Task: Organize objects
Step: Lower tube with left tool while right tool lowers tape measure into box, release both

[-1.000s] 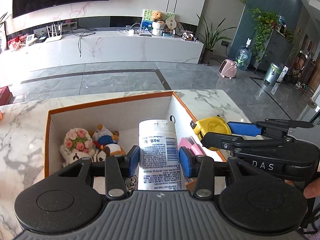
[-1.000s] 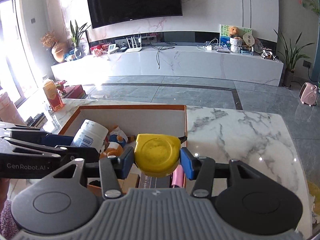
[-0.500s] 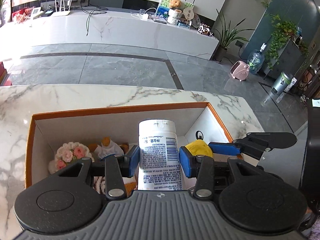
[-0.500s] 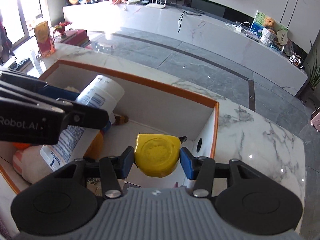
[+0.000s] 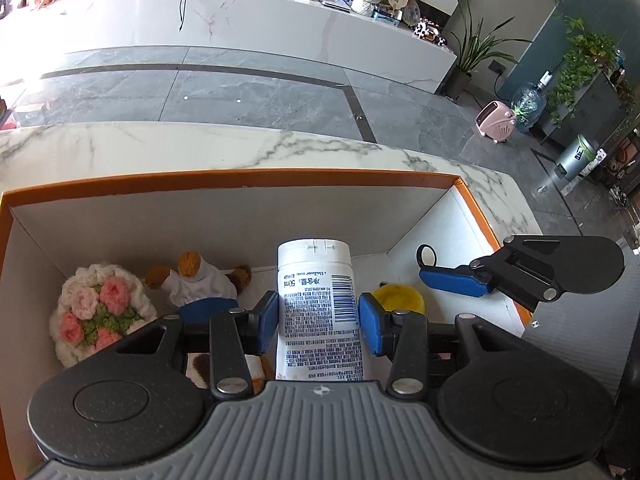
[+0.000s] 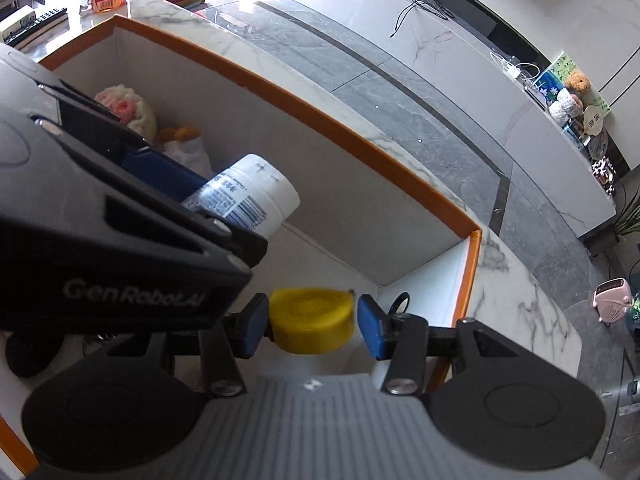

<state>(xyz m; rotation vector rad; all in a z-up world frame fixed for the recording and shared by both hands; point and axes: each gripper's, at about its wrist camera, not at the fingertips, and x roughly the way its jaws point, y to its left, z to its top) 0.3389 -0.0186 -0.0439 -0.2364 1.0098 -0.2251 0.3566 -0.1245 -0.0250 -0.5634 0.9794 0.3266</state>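
**A:** What changed for you in that last second?

**B:** You brought both hands down past the orange rim of the box (image 5: 224,180). A second earlier the two things hung above that rim; by this moment they sat low between its white walls. Your left gripper (image 5: 318,316) kept its fingers clamped on the white bottle (image 5: 316,300), lid pointing at the far wall of the box.

**A:** And my right hand?

**B:** Your right gripper (image 6: 312,320) had rolled over on the way down and carried the yellow tape measure (image 6: 310,318) into the right-hand corner of the box, near the black loop by the side wall. Its fingers were narrowing a little; the left one touched the case, while a thin gap seemed to show at the right one, so I couldn't tell whether you truly gripped it.

**A:** What did that mean for the tidying?

**B:** I judged both things about ready to be let go. The flower bundle (image 5: 98,308) and the small plush toy (image 5: 196,284) already lay in the box's left half, so the right half was free.
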